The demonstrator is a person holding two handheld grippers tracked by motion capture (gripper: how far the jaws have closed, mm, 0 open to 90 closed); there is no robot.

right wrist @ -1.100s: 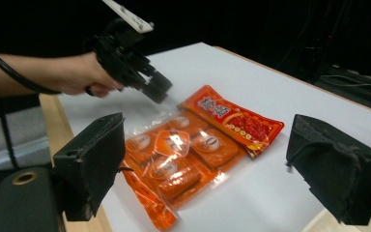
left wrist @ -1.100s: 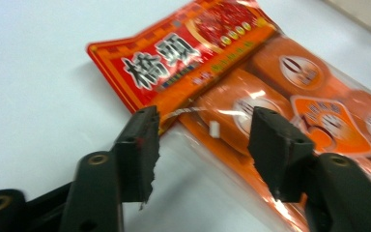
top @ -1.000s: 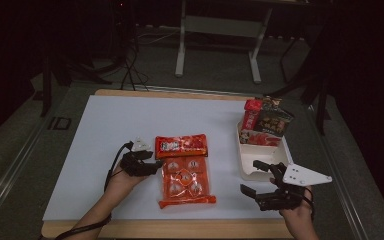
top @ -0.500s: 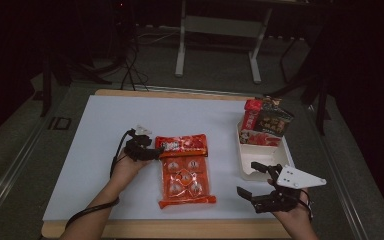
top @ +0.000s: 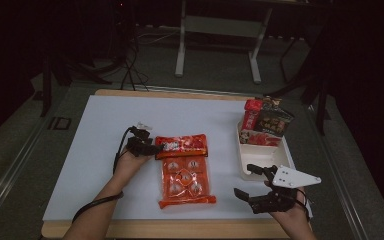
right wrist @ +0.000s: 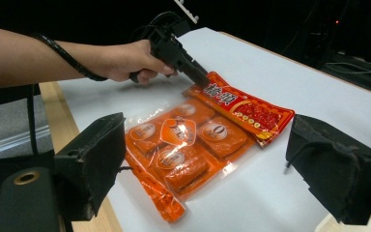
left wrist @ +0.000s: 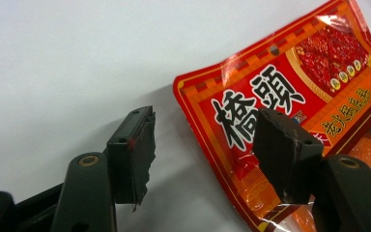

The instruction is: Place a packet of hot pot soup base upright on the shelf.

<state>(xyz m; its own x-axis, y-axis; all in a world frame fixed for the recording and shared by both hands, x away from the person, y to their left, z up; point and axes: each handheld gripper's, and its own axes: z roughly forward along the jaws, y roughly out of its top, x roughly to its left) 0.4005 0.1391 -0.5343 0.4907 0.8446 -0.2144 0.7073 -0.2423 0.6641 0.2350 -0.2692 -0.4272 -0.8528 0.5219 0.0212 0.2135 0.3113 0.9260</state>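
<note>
A red packet (top: 182, 144) printed with large white characters lies across the middle of the white table. Its near edge overlaps a clear orange pack (top: 186, 180) holding several wrapped pieces. My left gripper (top: 155, 148) is at the red packet's left end, low over the table. In the left gripper view its jaws (left wrist: 207, 154) stand open astride the corner of the red packet (left wrist: 290, 92), one jaw over the print and one over bare table. They have just closed a little and do not press it. My right gripper (top: 246, 180) is open and empty at the front right.
A white tray (top: 260, 162) stands at the right, with several upright snack packets (top: 266, 122) at its far end. The table's wooden front edge (top: 180, 229) runs just below both hands. Black cables trail from the grippers.
My left gripper has moved away from the front edge, from beside the orange pack to the red packet's left end. The right gripper has barely shifted.
</note>
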